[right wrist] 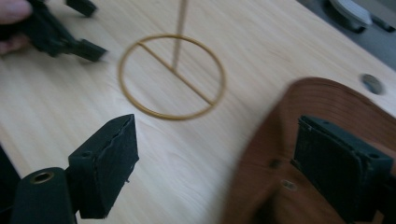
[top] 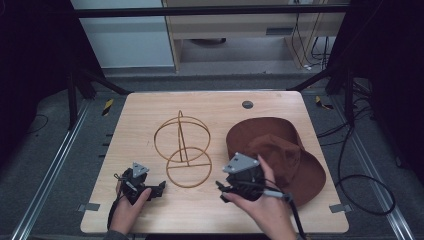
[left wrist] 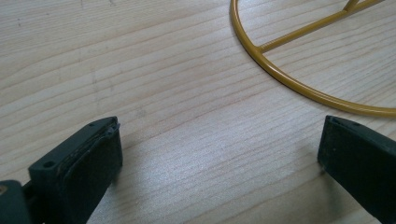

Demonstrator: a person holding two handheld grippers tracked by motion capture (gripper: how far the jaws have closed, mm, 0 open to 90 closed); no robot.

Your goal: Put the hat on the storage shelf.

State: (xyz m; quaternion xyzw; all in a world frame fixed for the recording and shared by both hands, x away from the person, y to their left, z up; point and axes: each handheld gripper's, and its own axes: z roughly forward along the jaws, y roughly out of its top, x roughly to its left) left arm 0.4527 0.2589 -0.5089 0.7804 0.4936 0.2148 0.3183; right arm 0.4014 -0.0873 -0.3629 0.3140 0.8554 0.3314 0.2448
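Floppy brown hat (top: 280, 150), wire hat stand (top: 182, 150) beside it on the desk (top: 150, 107).
Hat looks soft and light, so pinch the brim edge; right claw (right wrist: 215, 163) gapes wide over it, gripping nothing, left claw (left wrist: 219, 163) wide and empty too.

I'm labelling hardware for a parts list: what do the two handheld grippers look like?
Both are black. The left gripper and right gripper each carry a grey three-cornered plate on top and trail a dark cable toward the person. Each has two blocky black jaws with flat, dark pads and small screw holes in the jaw bodies. Both hands are bare.
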